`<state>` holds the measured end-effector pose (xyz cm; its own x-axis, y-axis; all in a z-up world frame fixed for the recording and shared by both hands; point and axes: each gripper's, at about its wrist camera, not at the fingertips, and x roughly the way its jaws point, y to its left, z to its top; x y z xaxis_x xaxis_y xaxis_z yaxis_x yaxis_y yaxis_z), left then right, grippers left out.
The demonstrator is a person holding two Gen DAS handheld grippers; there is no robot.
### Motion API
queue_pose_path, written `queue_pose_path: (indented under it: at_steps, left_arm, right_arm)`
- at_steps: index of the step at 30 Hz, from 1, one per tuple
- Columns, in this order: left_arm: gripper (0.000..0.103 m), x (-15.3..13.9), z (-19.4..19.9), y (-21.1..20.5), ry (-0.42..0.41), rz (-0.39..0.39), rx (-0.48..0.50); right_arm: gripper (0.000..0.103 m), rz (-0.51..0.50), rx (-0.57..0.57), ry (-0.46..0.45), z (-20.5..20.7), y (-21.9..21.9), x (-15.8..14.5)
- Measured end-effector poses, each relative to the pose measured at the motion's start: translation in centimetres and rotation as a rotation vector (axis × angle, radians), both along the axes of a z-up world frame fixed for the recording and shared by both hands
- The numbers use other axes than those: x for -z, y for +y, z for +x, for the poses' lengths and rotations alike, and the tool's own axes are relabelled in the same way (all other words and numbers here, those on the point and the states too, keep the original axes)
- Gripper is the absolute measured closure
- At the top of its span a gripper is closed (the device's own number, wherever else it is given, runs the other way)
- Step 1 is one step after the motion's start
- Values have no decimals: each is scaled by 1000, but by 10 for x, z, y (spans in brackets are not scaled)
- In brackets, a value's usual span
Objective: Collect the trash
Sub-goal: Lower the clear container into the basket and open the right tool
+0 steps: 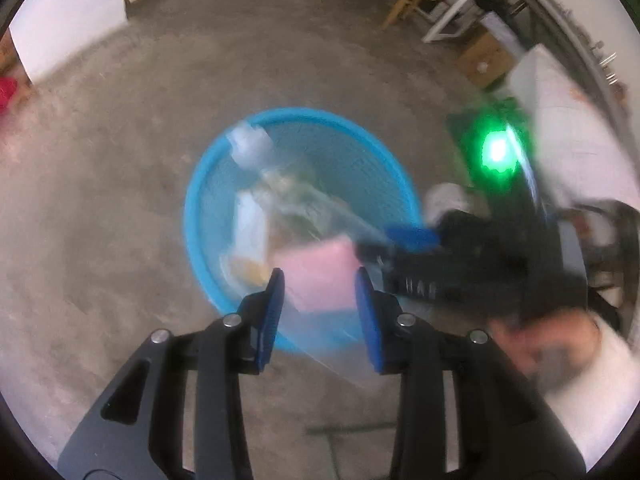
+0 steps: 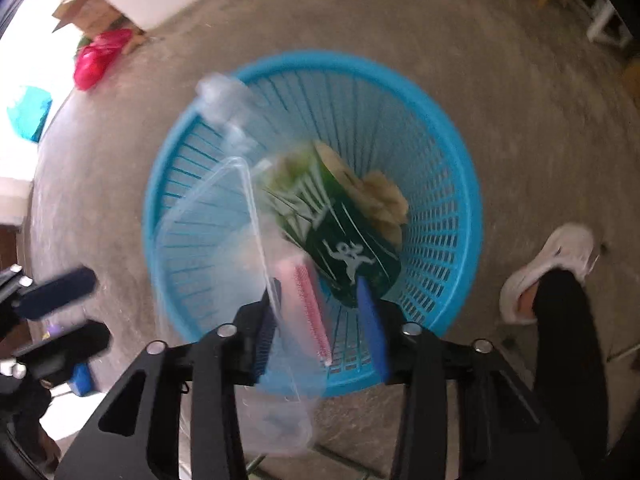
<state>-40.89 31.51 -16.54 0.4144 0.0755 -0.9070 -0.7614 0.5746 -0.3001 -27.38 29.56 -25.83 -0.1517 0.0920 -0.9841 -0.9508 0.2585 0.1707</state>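
1. Left claw [image 1: 319, 280], left-wrist view: pads part spread, and a pink pack [image 1: 312, 268] in clear wrap fills the gap. Gripped or just behind, can't tell here. It hangs over the blue basket [image 1: 192, 200], prob. so trash drops inside. A bottle [image 1: 250, 146] leans on the rim.
2. Right-wrist view: right claw [image 2: 318, 286] is part spread, w/ wrap at one pad and a gap by the other, so pinch unclear. Only seen here: green packet [image 2: 340, 240] already in the basket; left claw off to the side, nothing btwn its fingers.

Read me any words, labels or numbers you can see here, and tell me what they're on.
Green wrapper: white lettering and a figure logo, too blurred to read.
Right gripper: white marking on its body, too blurred to read.
Nothing else shows text.
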Motion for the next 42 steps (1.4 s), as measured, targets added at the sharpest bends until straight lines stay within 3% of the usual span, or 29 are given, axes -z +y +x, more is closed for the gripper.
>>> queue_pose_path:
  at_steps: [2,4,5,6,7,9,11,15,17,18,19,20,22,28,30,33,35,36,37,38,39,41,42]
  left_arm:
    - [72,8,21,0,39,31,72]
    - [85,32,32,6,63,-86,92]
    - [92,50,34,13,75,-167,57]
    - [101,62,34,17,95,-199,33]
    - [103,78,34,24,129,-218,9]
    - [103,99,33,34,206,-189,-12]
    - [103,113,28,45,213,-197,-40]
    - [103,123,41,58,279,-153,-42]
    - [103,145,49,61,339,-200,-29]
    - [103,165,54,57,376,-237,-4]
    - [103,175,59,52,395,-232,1]
    - [103,179,66,46,413,-165,5]
    - [103,171,71,46,410,-78,-23]
    - [103,133,63,50,397,83,-64]
    - [101,111,53,46,309,50,-62]
    - [101,88,34,35,137,-96,-61]
    - [101,78,29,28,141,-79,-44]
    - [101,71,27,26,154,-44,-42]
    - [101,67,29,25,169,3,-29]
    - [96,70,31,24,179,26,-8]
    - [86,79,36,26,191,4,25]
    - [84,106,38,41,220,-106,9]
    - [86,121,37,44,255,-121,-1]
  right_arm:
    - [76,-26,3,5,0,1,16]
    - [81,-24,8,36,0,3,21]
    - [81,-8,18,72,0,6,22]
    - [82,9,24,90,-1,9,22]
    - [82,26,12,91,-4,13,21]
    - [88,54,-15,89,-10,18,19]
    - [88,58,-19,39,-17,27,19]
    - [87,45,20,50,-7,34,31]
    - [91,50,48,50,-1,34,30]
    - [86,64,59,83,3,32,29]
    - [83,68,60,102,5,27,25]
    - [88,57,52,84,2,25,23]
    - [88,62,17,10,-1,22,16]
    - [88,117,43,28,3,21,-11]
    - [87,150,36,13,-2,22,-28]
    - [87,182,5,-47,-6,16,-48]
    - [86,177,-10,-77,-9,17,-55]
    - [78,166,-8,-79,-10,16,-58]
    - [71,151,7,-62,-10,14,-60]
    - [57,144,27,-13,-3,20,-56]
    - [58,156,67,103,4,17,-53]
    - [56,167,158,229,19,10,-45]
    - [56,183,198,313,27,7,-41]
